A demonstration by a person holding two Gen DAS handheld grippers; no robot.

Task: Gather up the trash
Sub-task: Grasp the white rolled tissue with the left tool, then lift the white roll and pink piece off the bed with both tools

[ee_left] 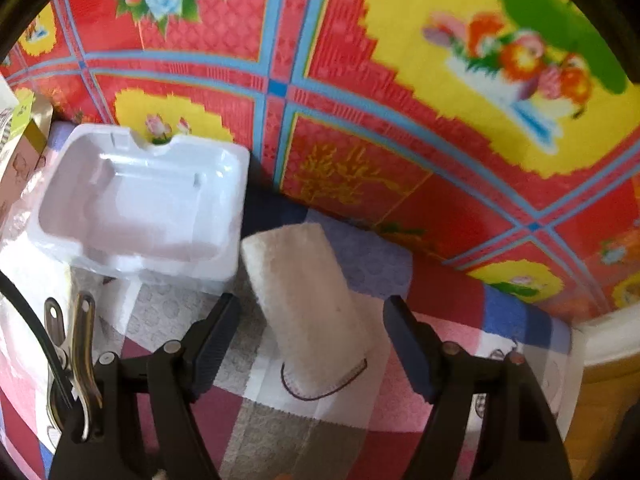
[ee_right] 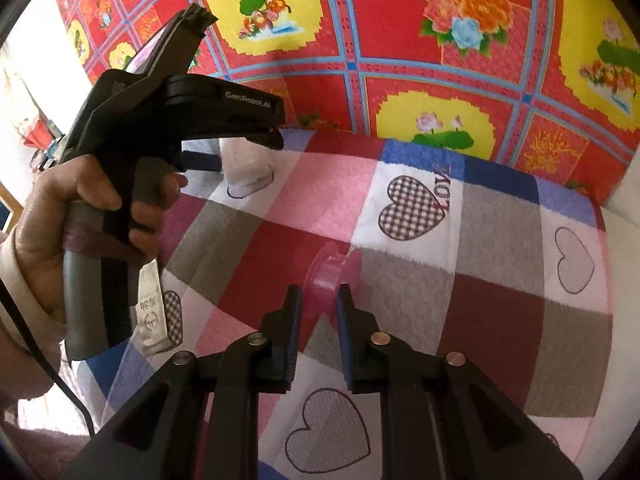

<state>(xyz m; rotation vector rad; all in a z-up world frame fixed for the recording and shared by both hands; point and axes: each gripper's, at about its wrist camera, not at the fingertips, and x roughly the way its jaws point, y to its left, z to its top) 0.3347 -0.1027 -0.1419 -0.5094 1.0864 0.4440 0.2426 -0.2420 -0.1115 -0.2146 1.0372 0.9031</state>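
Pink spool (ee_right: pixel 332 280), one, clamped by right fingers (ee_right: pixel 318 320); left fingers (ee_left: pixel 312 328) spread.

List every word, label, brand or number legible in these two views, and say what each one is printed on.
"GenRobot.AI": side of the left gripper body, right wrist view.
"LOVE": beside a checked heart on the patchwork bedcover, turned sideways.
Silver packet by the left hand: printed characters, too small to read.
Box at the left edge, left wrist view: print blurred, unreadable.
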